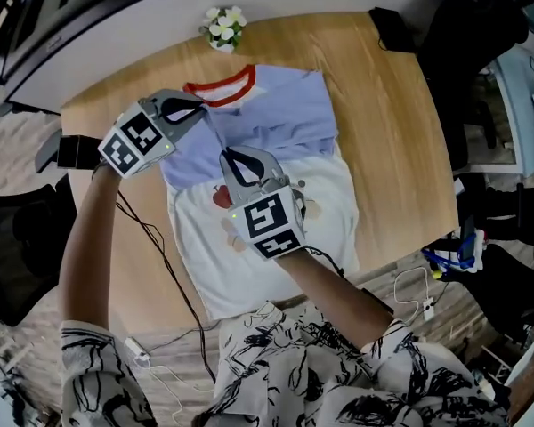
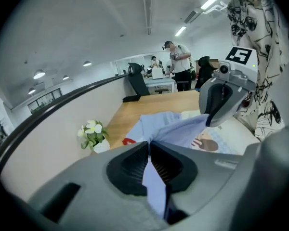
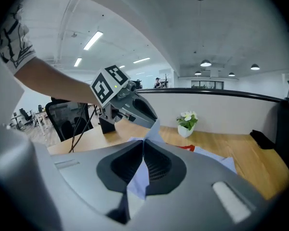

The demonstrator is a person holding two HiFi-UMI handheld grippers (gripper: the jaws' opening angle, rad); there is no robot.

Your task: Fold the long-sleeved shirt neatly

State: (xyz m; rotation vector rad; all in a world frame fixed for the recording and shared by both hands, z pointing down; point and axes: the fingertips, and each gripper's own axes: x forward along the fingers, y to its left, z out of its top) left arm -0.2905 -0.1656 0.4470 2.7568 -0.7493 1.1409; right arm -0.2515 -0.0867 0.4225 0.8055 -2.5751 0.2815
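Lavender cloth, probably a sleeve (image 2: pixel 180 129), is clamped tight in both the left gripper (image 1: pixel 198 112) and the right gripper (image 1: pixel 229 157), which are held just above the shirt (image 1: pixel 267 238). The shirt lies flat on a wooden table (image 1: pixel 392 149), collar away. Soft, light and limp, it should sag between holds and crease wherever it is laid, so cuffs and hems offer the surest grip. Bare wood flanks it on both sides. A flower pot (image 1: pixel 224 29) stands just beyond the collar, and the hem lies at the near edge.
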